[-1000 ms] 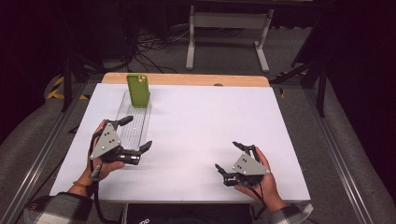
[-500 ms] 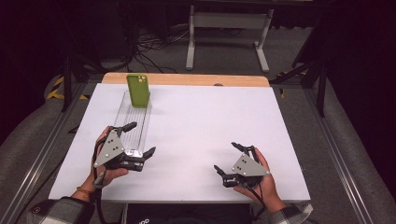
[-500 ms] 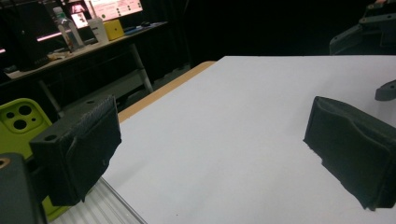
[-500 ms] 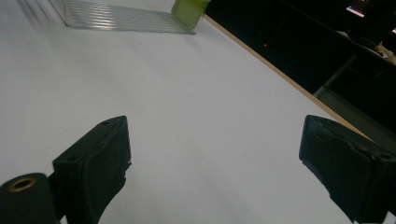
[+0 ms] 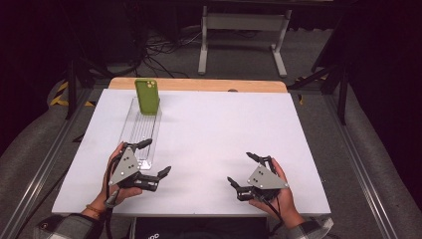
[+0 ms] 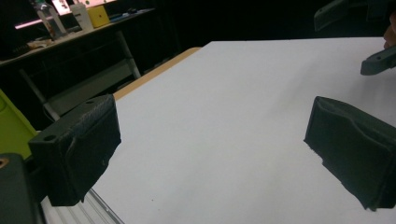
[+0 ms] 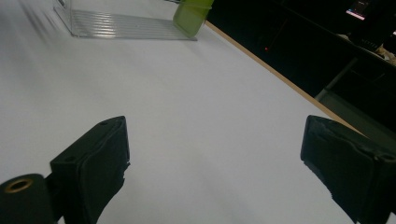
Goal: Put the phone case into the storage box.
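A green phone (image 5: 147, 97) stands upright at the far end of a clear ribbed rack (image 5: 141, 132) on the left of the white table (image 5: 224, 119). My left gripper (image 5: 158, 157) is open and empty beside the rack's near end. In the left gripper view its jaws (image 6: 215, 154) are spread wide over bare table, with the green phone (image 6: 9, 130) at the left edge and rack ribs (image 6: 88, 212) below. My right gripper (image 5: 239, 168) is open and empty near the front right. In the right gripper view (image 7: 215, 172) the rack (image 7: 121, 23) and phone (image 7: 191, 16) lie far ahead.
A wooden strip (image 5: 199, 84) runs along the table's far edge. Behind it a grey metal stand (image 5: 244, 30) sits on the floor with cables. Metal rails (image 5: 45, 169) flank the table. The other gripper's jaws (image 6: 378, 60) show at the top right of the left gripper view.
My left gripper has drawn back toward the near edge, away from the rack's middle to its near end. The right gripper has hardly moved.
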